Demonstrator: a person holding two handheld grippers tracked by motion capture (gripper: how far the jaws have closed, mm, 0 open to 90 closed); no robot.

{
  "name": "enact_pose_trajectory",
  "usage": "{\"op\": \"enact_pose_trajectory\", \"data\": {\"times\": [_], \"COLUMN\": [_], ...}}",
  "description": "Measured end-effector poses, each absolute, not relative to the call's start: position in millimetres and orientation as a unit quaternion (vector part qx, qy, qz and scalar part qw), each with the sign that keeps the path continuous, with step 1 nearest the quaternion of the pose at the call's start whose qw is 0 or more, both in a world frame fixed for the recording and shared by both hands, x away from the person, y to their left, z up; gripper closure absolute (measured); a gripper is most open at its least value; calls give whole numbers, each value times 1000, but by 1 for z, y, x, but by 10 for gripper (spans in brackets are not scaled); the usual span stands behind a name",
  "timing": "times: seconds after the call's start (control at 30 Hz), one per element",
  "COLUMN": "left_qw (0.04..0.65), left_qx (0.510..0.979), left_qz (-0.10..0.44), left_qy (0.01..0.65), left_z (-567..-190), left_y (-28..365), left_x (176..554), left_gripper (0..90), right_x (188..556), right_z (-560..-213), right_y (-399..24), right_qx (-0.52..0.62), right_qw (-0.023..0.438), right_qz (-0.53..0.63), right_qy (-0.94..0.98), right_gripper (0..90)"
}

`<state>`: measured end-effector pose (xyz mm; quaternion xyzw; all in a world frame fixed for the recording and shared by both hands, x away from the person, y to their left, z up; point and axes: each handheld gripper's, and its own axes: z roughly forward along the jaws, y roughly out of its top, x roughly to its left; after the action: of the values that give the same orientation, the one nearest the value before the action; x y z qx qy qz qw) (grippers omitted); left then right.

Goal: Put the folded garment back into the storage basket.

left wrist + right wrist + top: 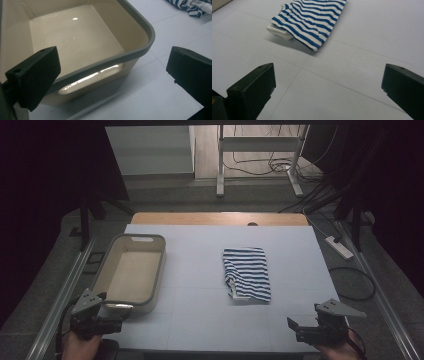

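Note:
A folded blue-and-white striped garment lies flat on the pale table, right of centre. In the right gripper view the garment is ahead and to the left, with a white fold at its near corner. My right gripper hovers open over bare table at the front right, well short of the cloth. A beige bin with a grey rim stands at the left with nothing in it. My left gripper is open just before the bin's near corner. The garment's edge shows at the top right.
The pale table mat has a wooden edge at the far side. Metal rails run along both sides. A power strip and cables lie on the floor at right; a white metal stand is behind.

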<state>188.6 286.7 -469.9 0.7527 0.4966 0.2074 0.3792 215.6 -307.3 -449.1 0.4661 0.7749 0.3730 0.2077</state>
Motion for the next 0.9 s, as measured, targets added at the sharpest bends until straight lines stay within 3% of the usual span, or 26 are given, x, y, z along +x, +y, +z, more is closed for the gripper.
{"op": "enact_pose_trajectory", "data": {"times": [0.9], "left_qw": [379], "left_qx": [759], "left_qz": [186], "left_qy": [495], "left_z": [-470], "left_y": [286], "left_x": [194], "left_gripper": [0], "right_x": [218], "right_z": [-450], "right_y": [-304], "right_qx": [451], "right_qw": [186], "right_qz": [366], "right_qy": [792], "right_gripper": [0]}}
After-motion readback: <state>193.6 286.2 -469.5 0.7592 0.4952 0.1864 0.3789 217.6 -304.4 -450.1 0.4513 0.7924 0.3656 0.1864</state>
